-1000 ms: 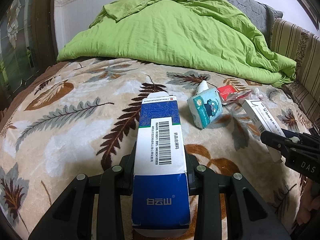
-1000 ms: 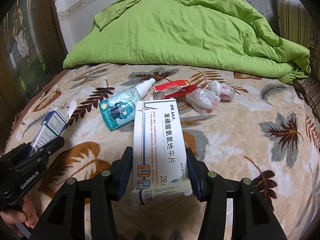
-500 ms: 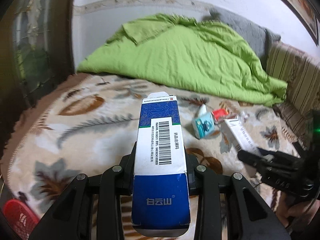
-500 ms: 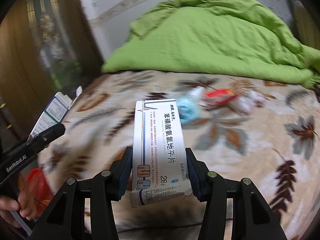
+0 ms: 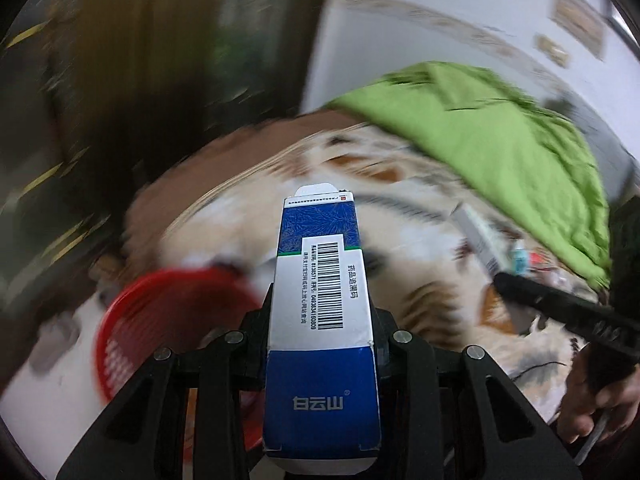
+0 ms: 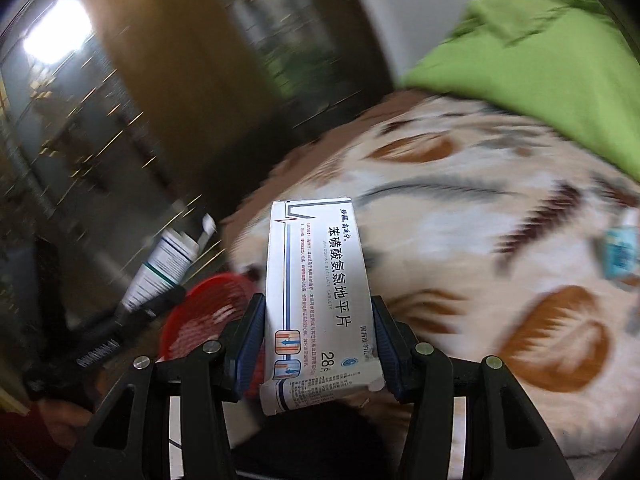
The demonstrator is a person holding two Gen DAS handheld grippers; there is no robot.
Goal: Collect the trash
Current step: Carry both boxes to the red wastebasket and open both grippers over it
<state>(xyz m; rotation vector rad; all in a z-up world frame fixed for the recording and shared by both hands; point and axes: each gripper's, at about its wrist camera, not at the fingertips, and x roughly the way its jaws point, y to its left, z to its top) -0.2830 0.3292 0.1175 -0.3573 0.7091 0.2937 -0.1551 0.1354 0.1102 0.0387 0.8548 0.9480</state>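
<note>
My left gripper [image 5: 320, 316] is shut on a blue and white medicine box [image 5: 320, 312] with a barcode, held up above the bed's left edge. A white medicine box [image 6: 316, 292] marked 28 sits clamped in my right gripper [image 6: 318, 320]. A red mesh basket [image 5: 168, 320] stands on the floor below the bed's corner, just left of the left gripper; in the right wrist view the red mesh basket [image 6: 208, 308] shows behind the fingers. The left gripper with its blue and white box [image 6: 160, 268] appears at the left of the right wrist view. Both views are blurred.
The leaf-patterned blanket [image 6: 480, 240] covers the bed, with a green quilt [image 5: 500, 120] heaped at the back. A teal packet [image 6: 620, 252] and small wrappers [image 5: 536, 260] lie on the blanket. A dark wooden cabinet [image 6: 180, 80] stands to the left. A hand [image 5: 596, 404] holds the right gripper.
Both grippers have swung left, away from the middle of the bed toward its corner, each keeping its box. The red basket on the floor has come into view.
</note>
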